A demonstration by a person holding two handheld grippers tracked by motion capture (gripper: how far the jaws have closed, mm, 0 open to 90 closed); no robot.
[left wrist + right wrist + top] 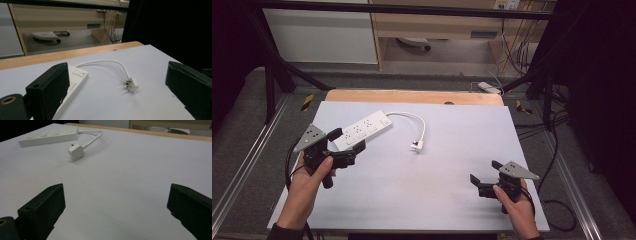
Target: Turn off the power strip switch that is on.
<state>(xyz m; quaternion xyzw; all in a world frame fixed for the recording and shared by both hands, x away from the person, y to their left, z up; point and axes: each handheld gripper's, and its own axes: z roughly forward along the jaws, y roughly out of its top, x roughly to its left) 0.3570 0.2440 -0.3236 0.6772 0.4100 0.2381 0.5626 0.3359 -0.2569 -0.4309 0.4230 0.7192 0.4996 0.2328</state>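
Note:
A white power strip (363, 129) lies at an angle on the left half of the white table top (452, 150). Its short white cable (412, 118) curls round to a white plug (417, 146) lying loose near the middle. My left gripper (346, 140) stands open right at the strip's near end, and in the left gripper view the strip (75, 83) runs beside the left jaw with the plug (131, 84) ahead. My right gripper (484, 172) is open and empty at the front right, well away from the plug (75, 151) and the strip (48, 136).
A wooden strip (414, 96) borders the table's far edge. Black frame bars (277, 65) rise at both back corners, and cables (557, 165) trail along the floor on the right. A wooden cabinet (437, 25) stands behind the table.

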